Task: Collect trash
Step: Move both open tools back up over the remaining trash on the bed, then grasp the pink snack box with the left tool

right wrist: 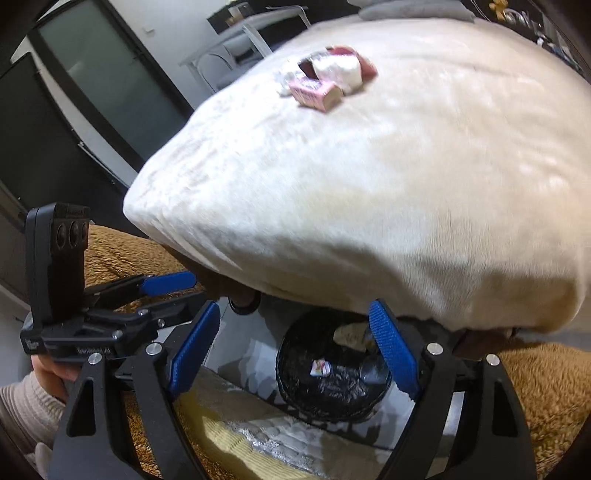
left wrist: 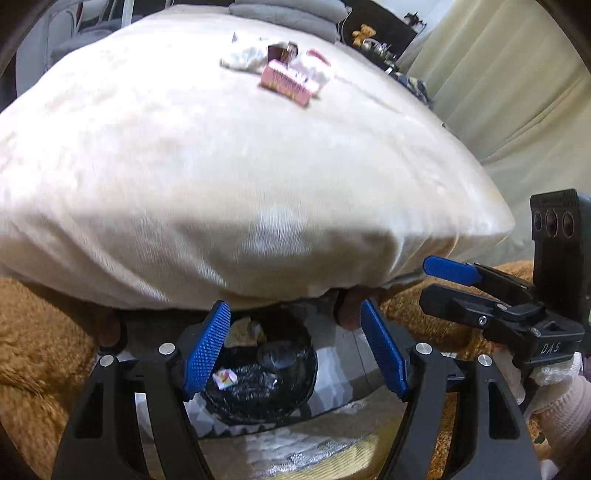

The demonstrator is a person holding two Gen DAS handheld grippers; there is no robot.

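Note:
A pink box (left wrist: 289,83) (right wrist: 314,93) lies on the cream bedspread (left wrist: 221,184) (right wrist: 369,203) with crumpled white wrappers (left wrist: 243,58) (right wrist: 341,70) beside it. A black-lined trash bin (left wrist: 266,380) (right wrist: 332,376) stands on the floor below the bed's edge, with small scraps (left wrist: 224,379) (right wrist: 320,367) inside. My left gripper (left wrist: 295,354) is open and empty above the bin. My right gripper (right wrist: 295,350) is open and empty above the bin too. Each gripper shows in the other's view: the right one (left wrist: 480,291) and the left one (right wrist: 147,295).
A brown fuzzy blanket (left wrist: 40,354) (right wrist: 535,387) lies on both sides of the bin. Grey pillows (left wrist: 295,14) sit at the bed's far end. Beige curtains (left wrist: 517,92) hang at the right; a dark door (right wrist: 74,110) is at the left.

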